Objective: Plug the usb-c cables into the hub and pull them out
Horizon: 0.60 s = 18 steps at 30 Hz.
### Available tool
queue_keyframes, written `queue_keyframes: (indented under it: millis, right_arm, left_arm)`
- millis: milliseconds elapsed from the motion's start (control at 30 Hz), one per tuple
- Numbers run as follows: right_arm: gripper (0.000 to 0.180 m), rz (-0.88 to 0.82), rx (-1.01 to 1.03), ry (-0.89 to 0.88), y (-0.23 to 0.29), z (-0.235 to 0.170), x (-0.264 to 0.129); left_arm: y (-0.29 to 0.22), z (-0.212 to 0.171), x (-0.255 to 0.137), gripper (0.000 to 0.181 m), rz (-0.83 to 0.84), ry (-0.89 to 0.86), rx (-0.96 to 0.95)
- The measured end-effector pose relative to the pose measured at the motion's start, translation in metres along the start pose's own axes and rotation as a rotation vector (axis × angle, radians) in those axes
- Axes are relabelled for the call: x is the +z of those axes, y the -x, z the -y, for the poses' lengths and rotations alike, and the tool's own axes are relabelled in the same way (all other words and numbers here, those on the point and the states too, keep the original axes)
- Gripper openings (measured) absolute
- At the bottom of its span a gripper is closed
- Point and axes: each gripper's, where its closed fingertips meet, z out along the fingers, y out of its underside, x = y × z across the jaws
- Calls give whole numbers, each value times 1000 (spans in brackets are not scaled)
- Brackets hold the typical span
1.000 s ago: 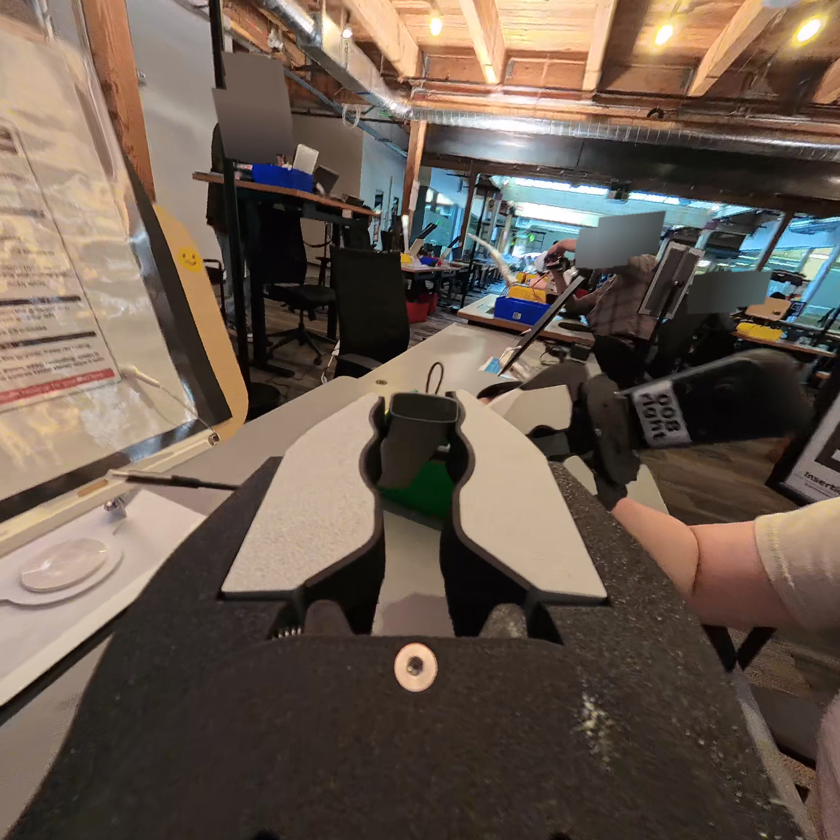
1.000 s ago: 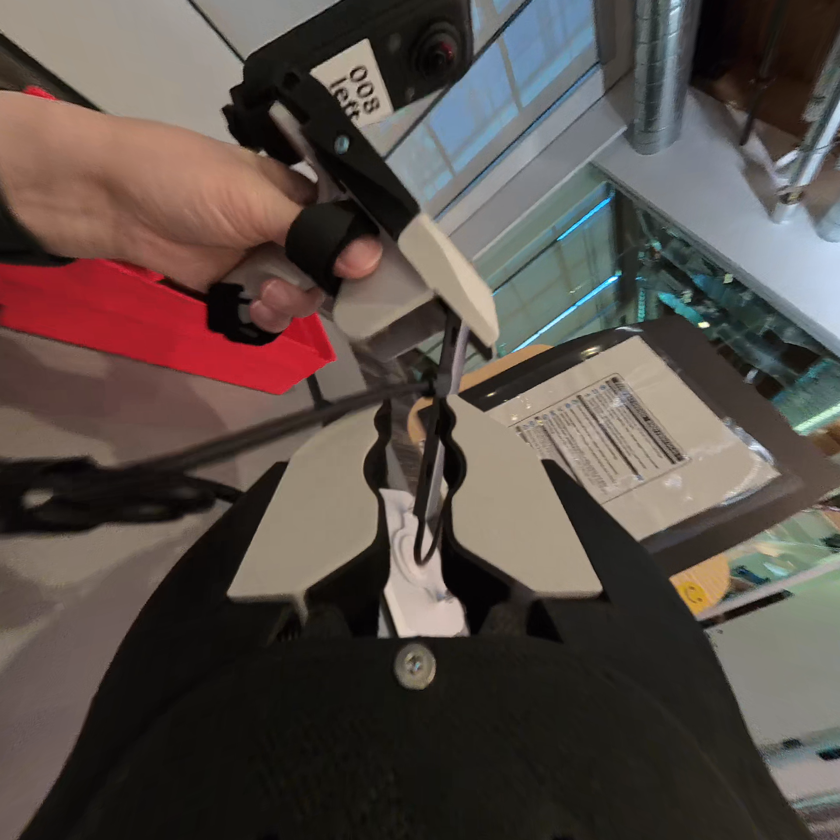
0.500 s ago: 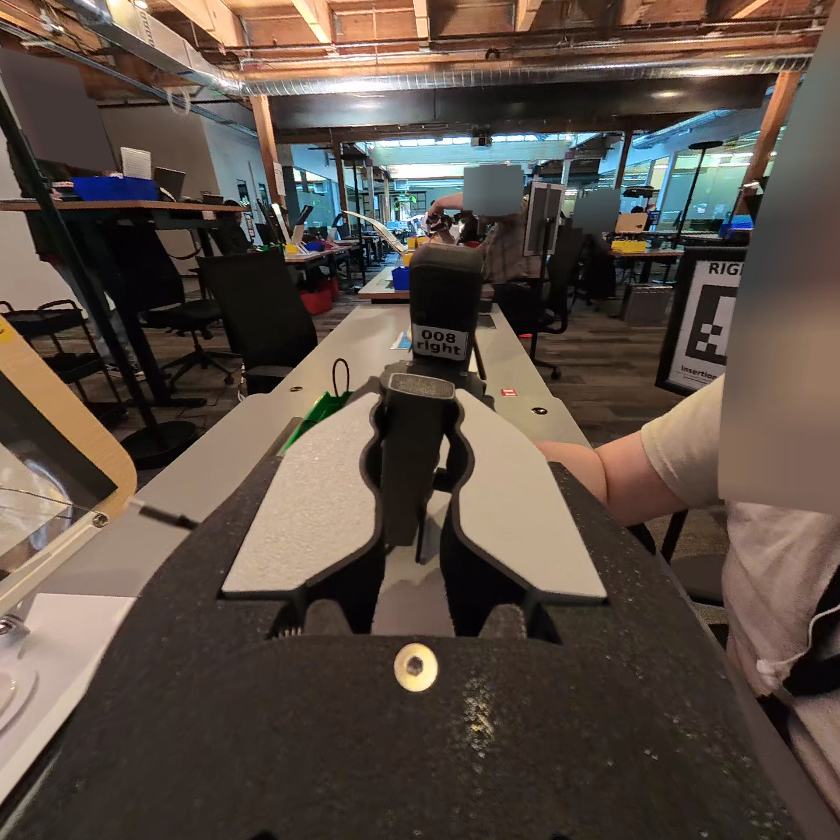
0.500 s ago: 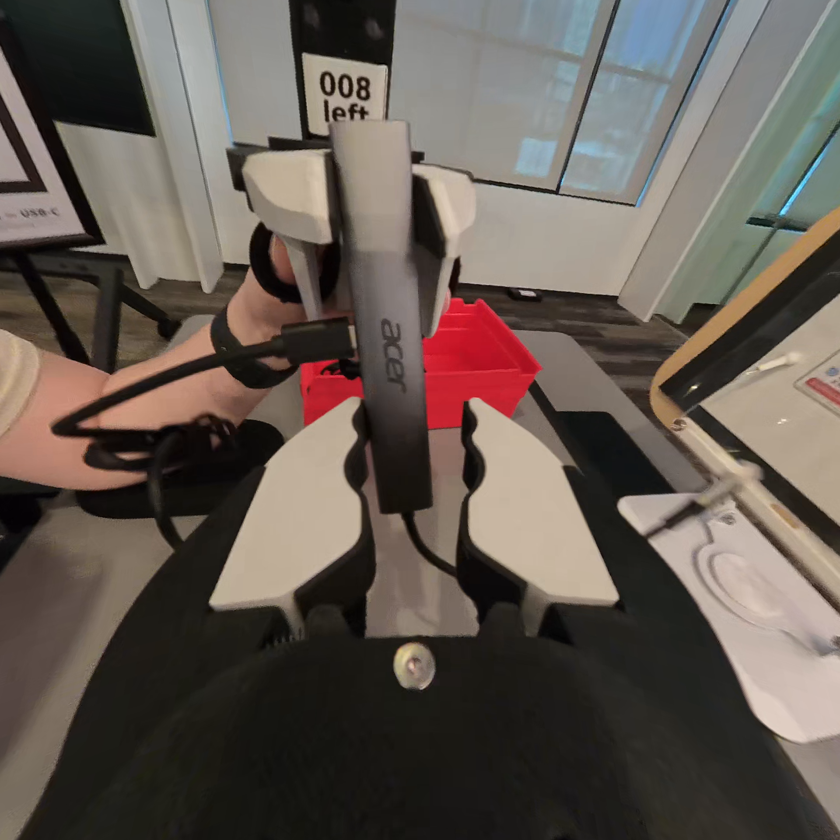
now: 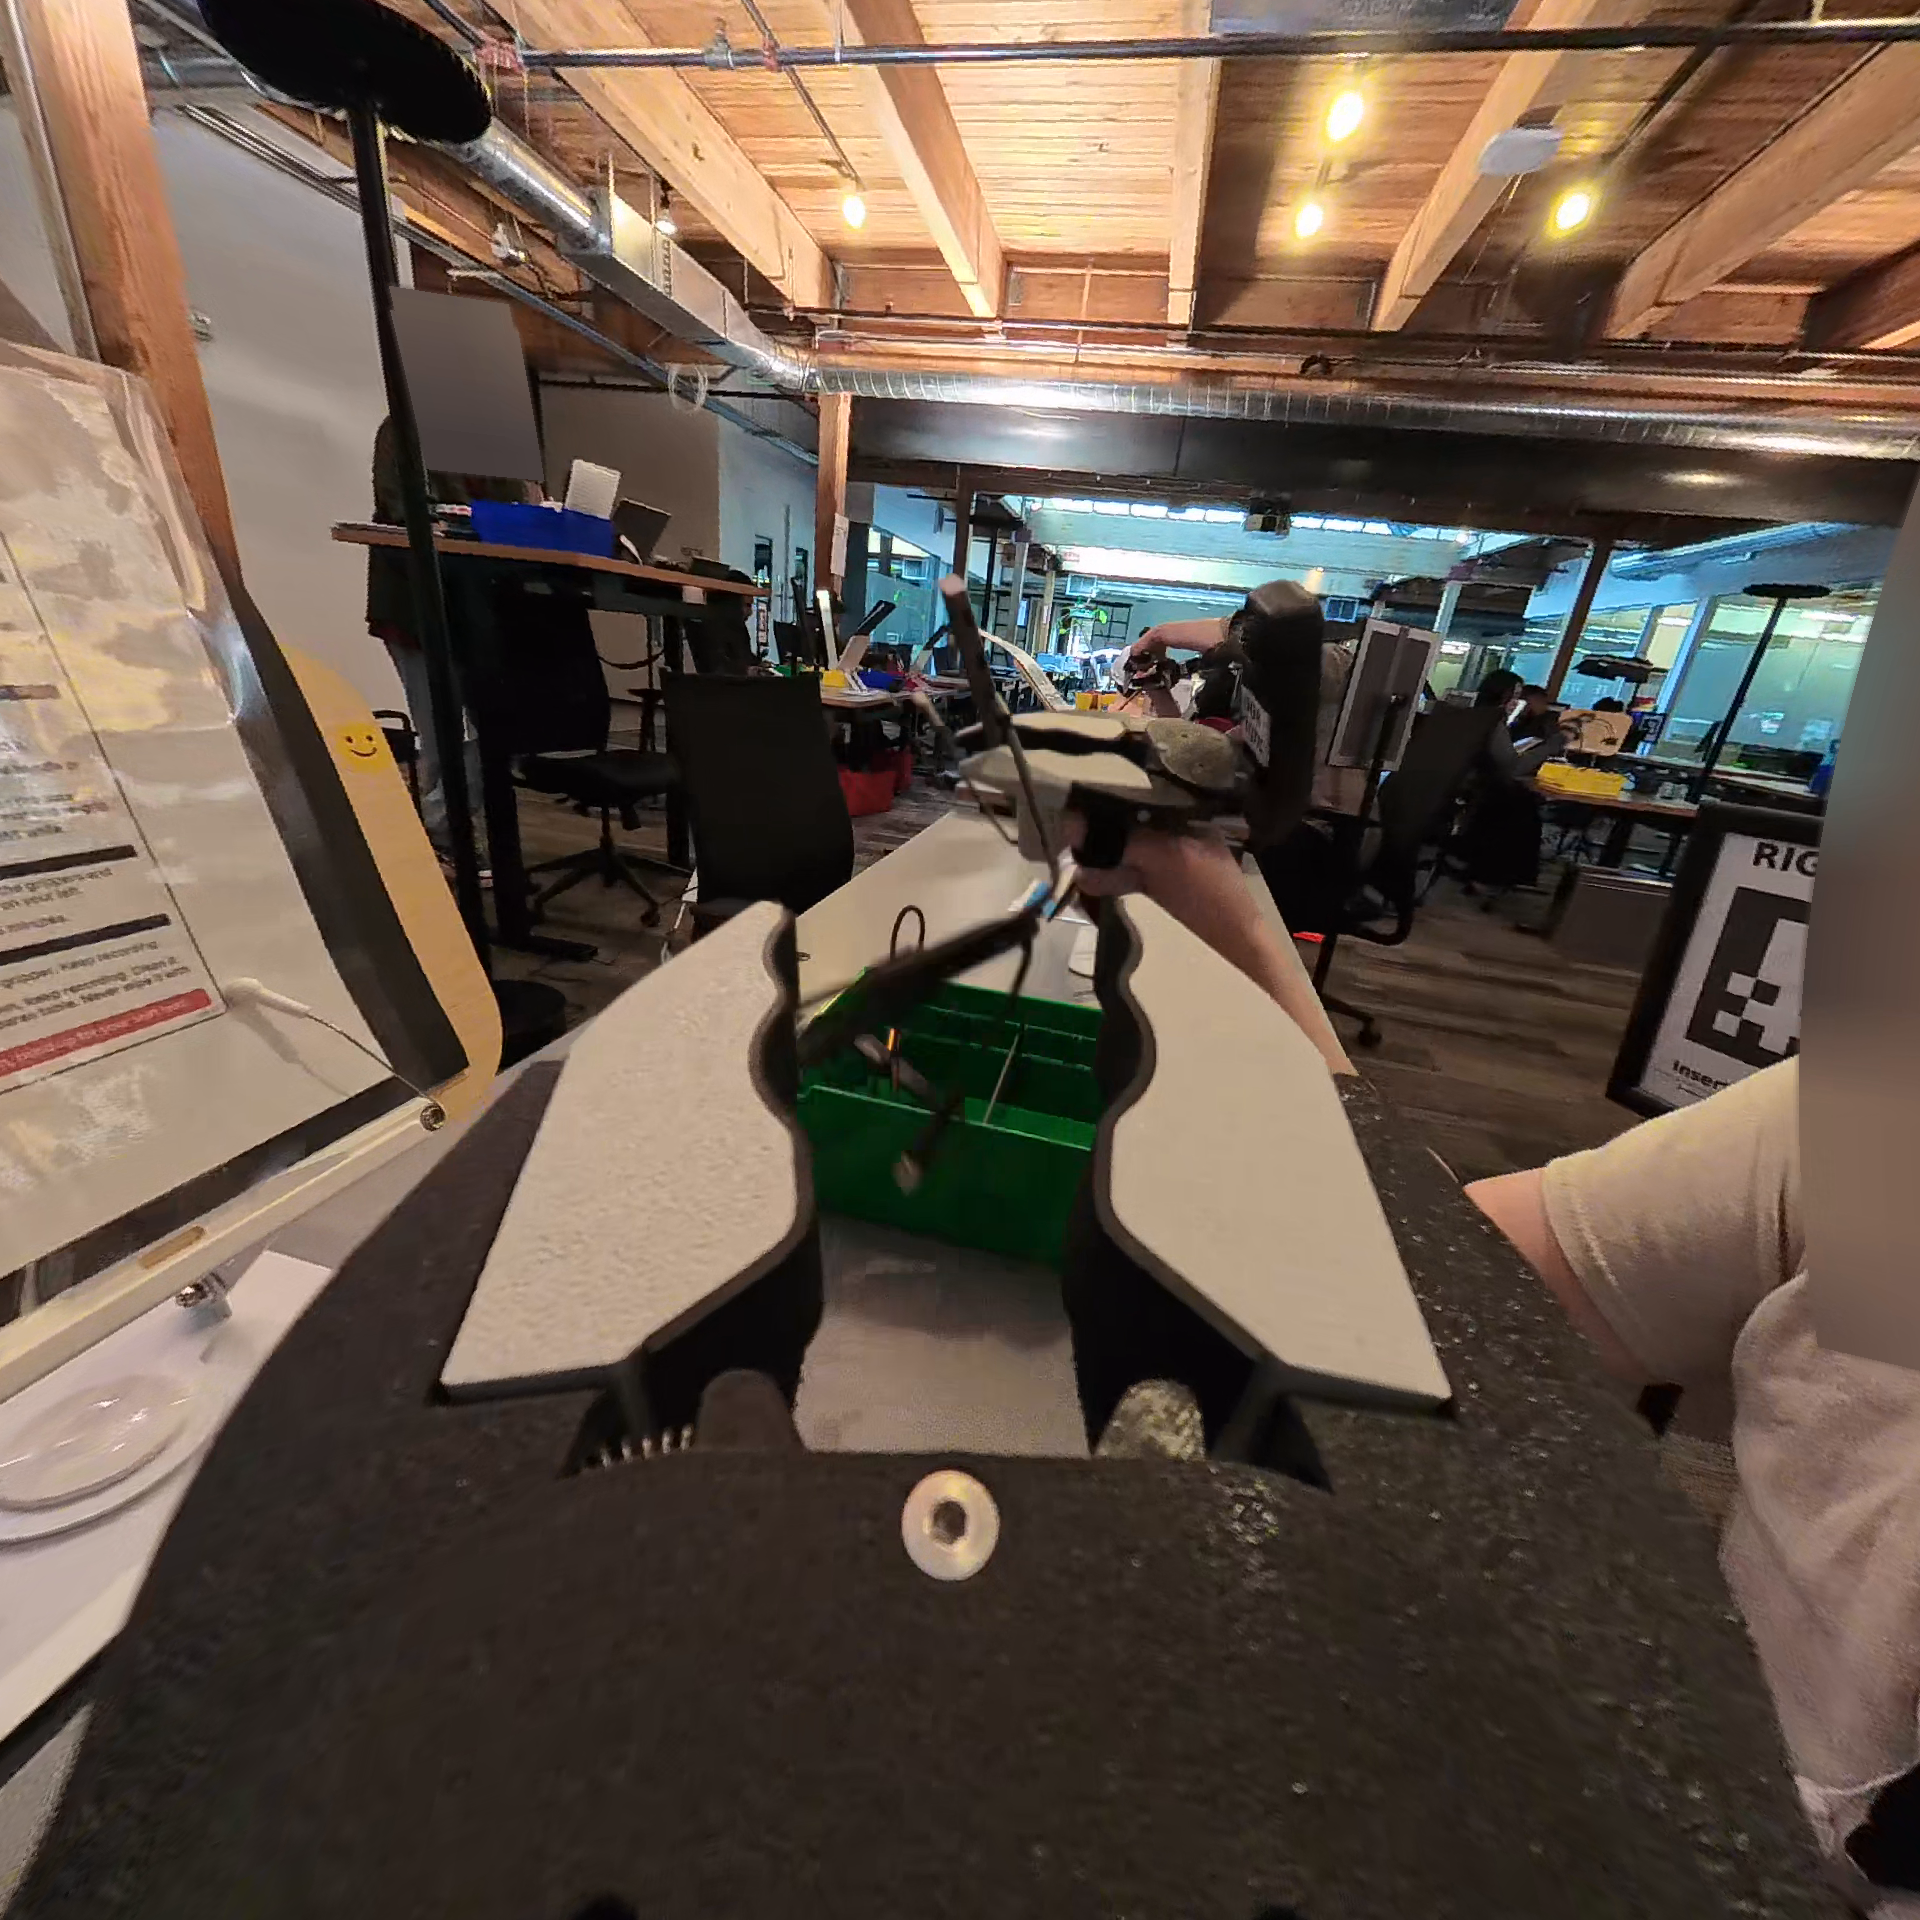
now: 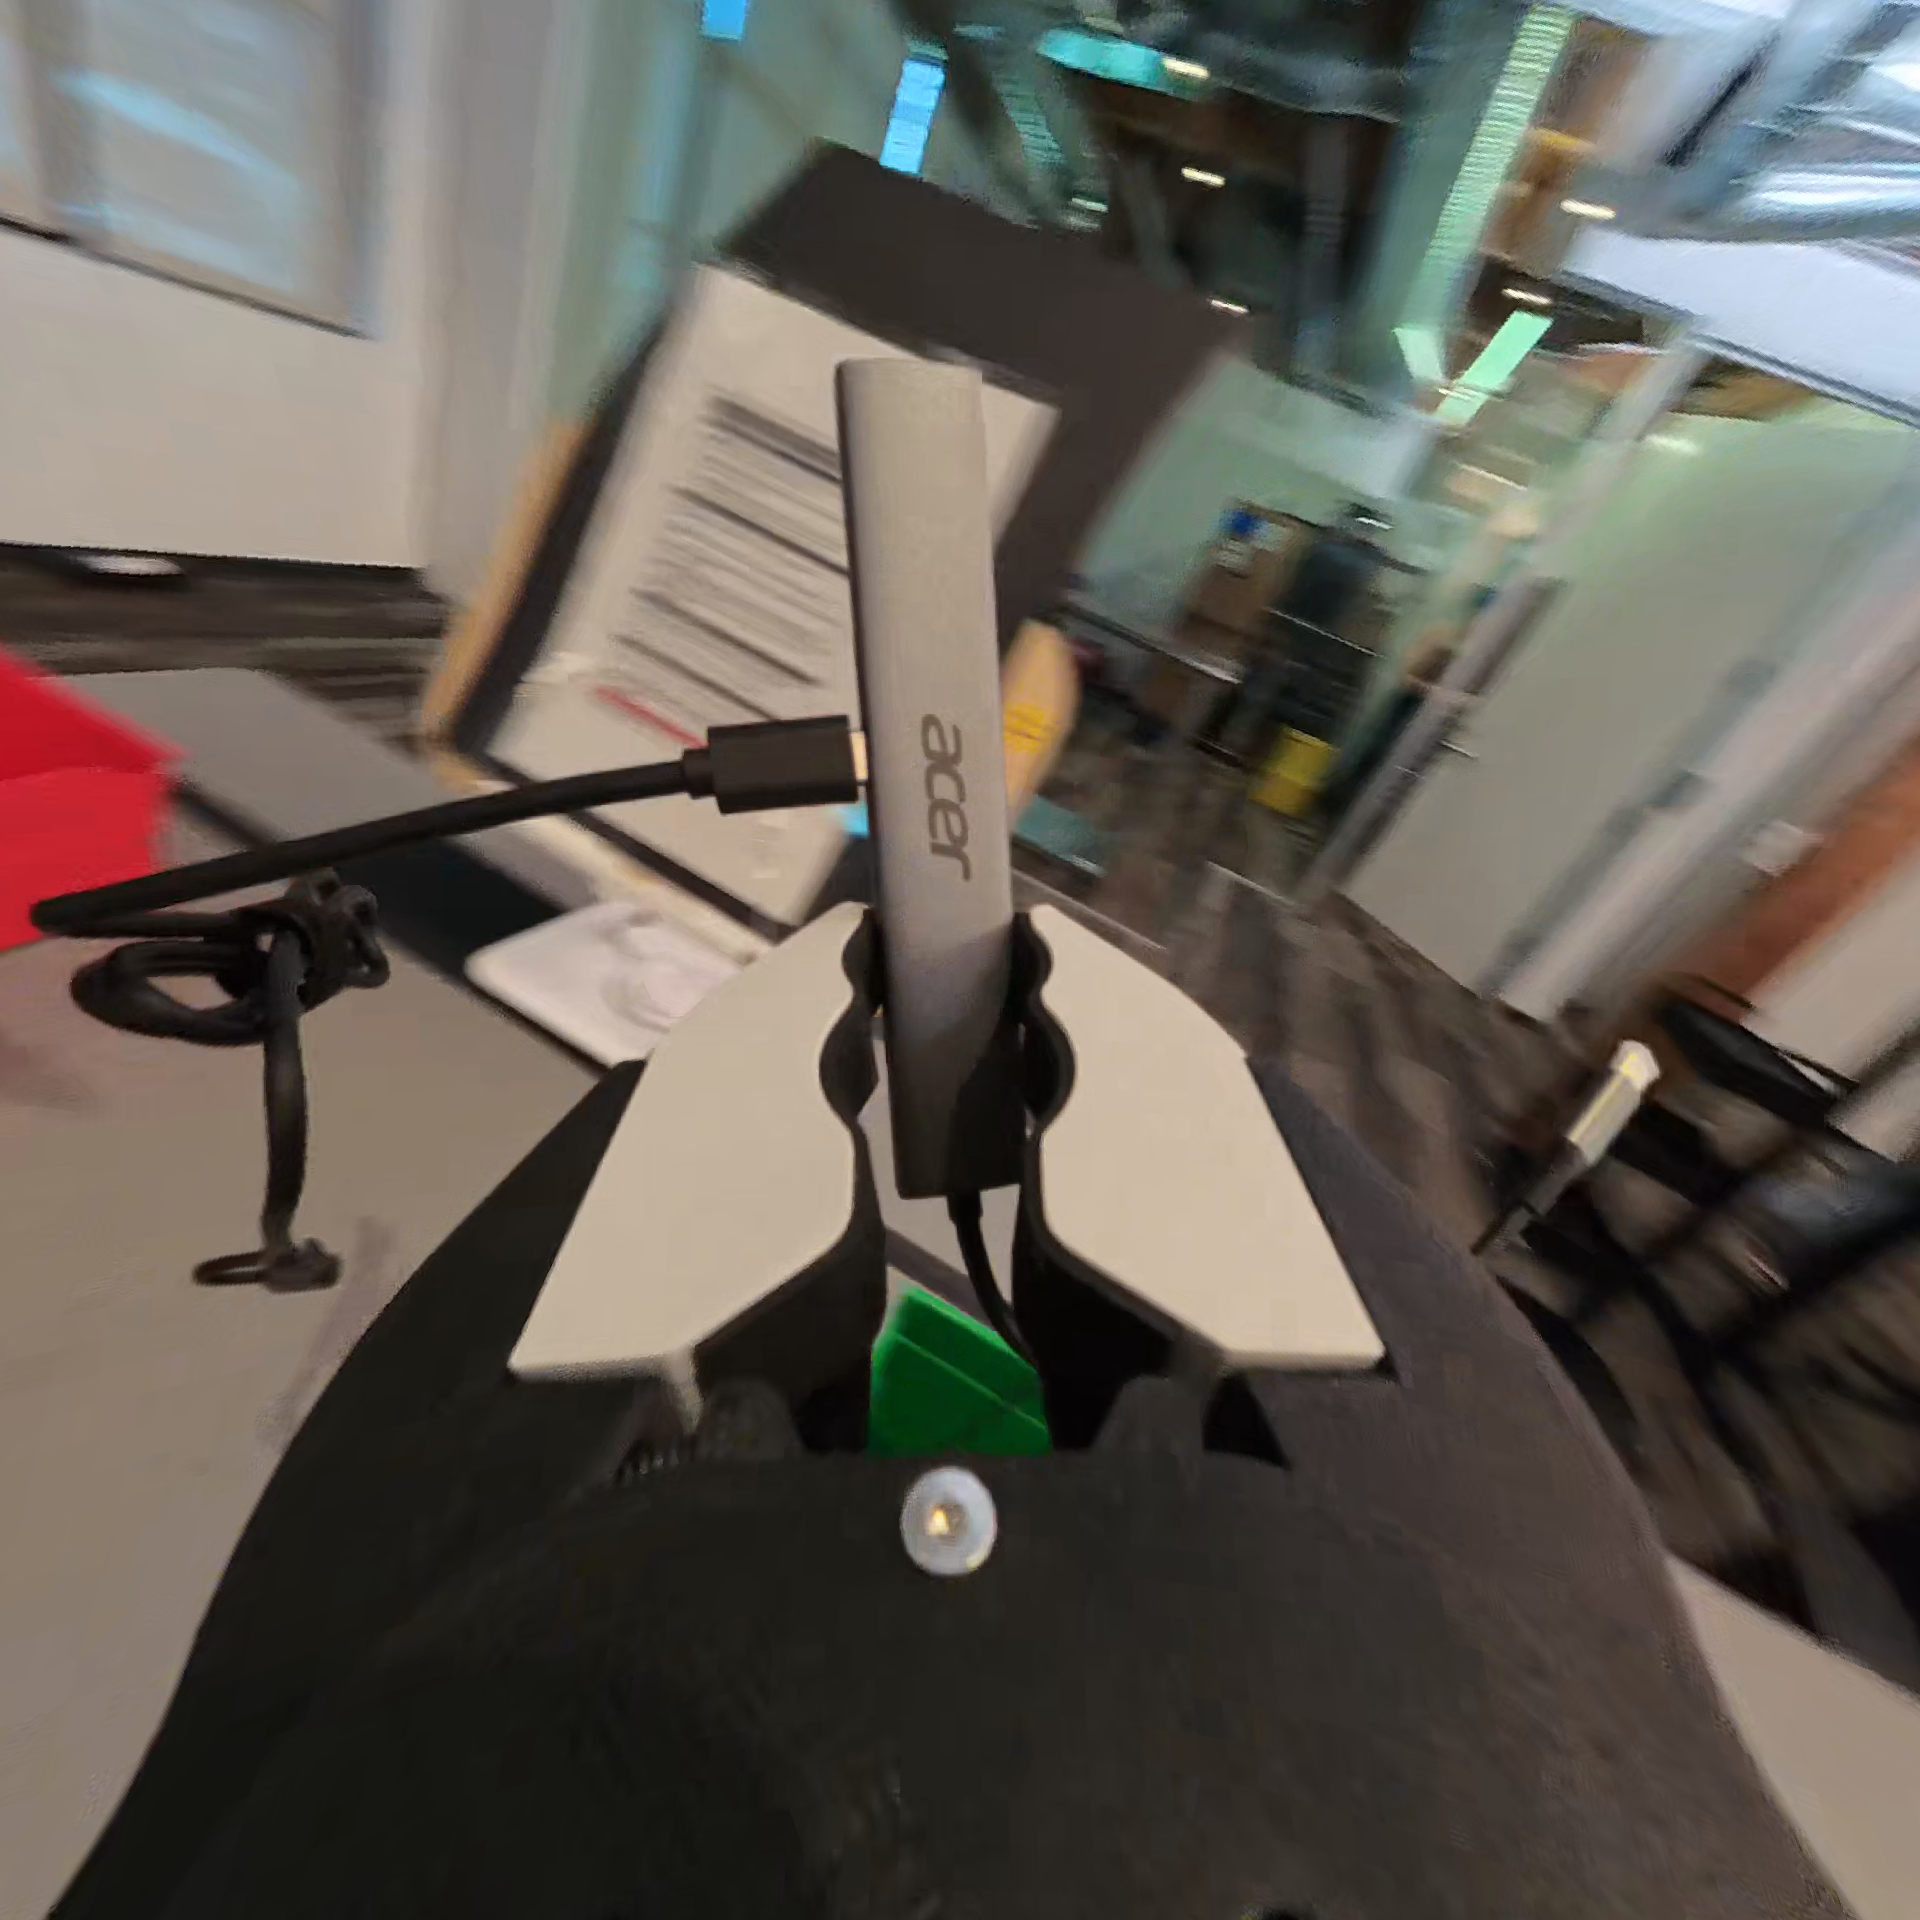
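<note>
Hub (image 6: 928, 790) with cable (image 6: 769, 777) plugged in sits clamped by right gripper (image 6: 940, 935); left gripper (image 5: 948, 956) gapes empty.

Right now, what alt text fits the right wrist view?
The right gripper is shut on a grey hub standing nearly upright, with a black usb-c cable plugged into its left side. A green bin shows below; the background is motion-blurred.

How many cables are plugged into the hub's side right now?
1: a black usb-c cable, in the left edge of the hub; its back face is hidden.
</note>
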Motion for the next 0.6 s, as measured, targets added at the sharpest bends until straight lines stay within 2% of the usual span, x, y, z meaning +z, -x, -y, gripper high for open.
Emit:
queue_keyframes:
  millis: [100,200,333,600]
  right_arm:
    - [24,-223,1,103,-69,-35,-22]
    - [25,-323,15,209,-106,-74,-34]
    - [25,-325,17,319,-121,-115,-31]
    - [25,-79,-85,534,-88,-180,-8]
  left_arm:
    - [0,-6,4,53,-9,25,-8]
    - [-2,-15,10,52,-28,63,-22]
    - [-4,-24,16,52,-45,103,-32]
    - [-5,-27,18,51,-51,117,-42]
